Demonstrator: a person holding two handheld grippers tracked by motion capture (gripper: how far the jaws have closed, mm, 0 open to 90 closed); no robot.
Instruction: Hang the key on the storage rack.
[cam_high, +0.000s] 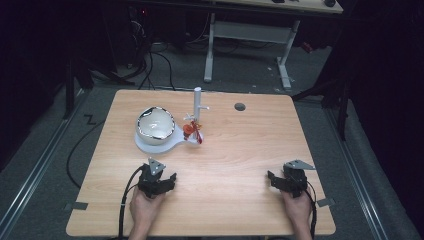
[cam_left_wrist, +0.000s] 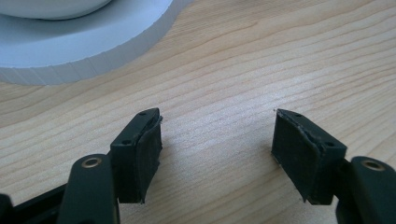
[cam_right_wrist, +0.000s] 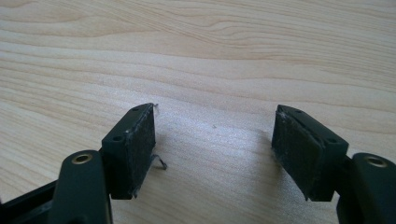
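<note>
A white bowl with a dark rim (cam_high: 155, 125) rests on a flat white base (cam_high: 172, 142), left of the table's middle. From the base's right end rises a thin white post (cam_high: 197, 107) with a side peg, and a small red and orange thing (cam_high: 192, 131) sits at its foot. My left gripper (cam_high: 161, 173) rests on the table just in front of the base, open with bare wood between its pads (cam_left_wrist: 217, 135). The base's edge (cam_left_wrist: 84, 46) and the bowl's underside (cam_left_wrist: 46, 5) lie just ahead of it. At the front right, my right gripper (cam_high: 281, 177) is open and holds nothing (cam_right_wrist: 215, 135).
The wooden table (cam_high: 240, 150) has a round dark hole (cam_high: 240, 106) near its far edge. Behind it stand a white desk frame (cam_high: 247, 37) and floor cables (cam_high: 150, 65). A cable (cam_high: 125, 200) trails from my left gripper over the front edge.
</note>
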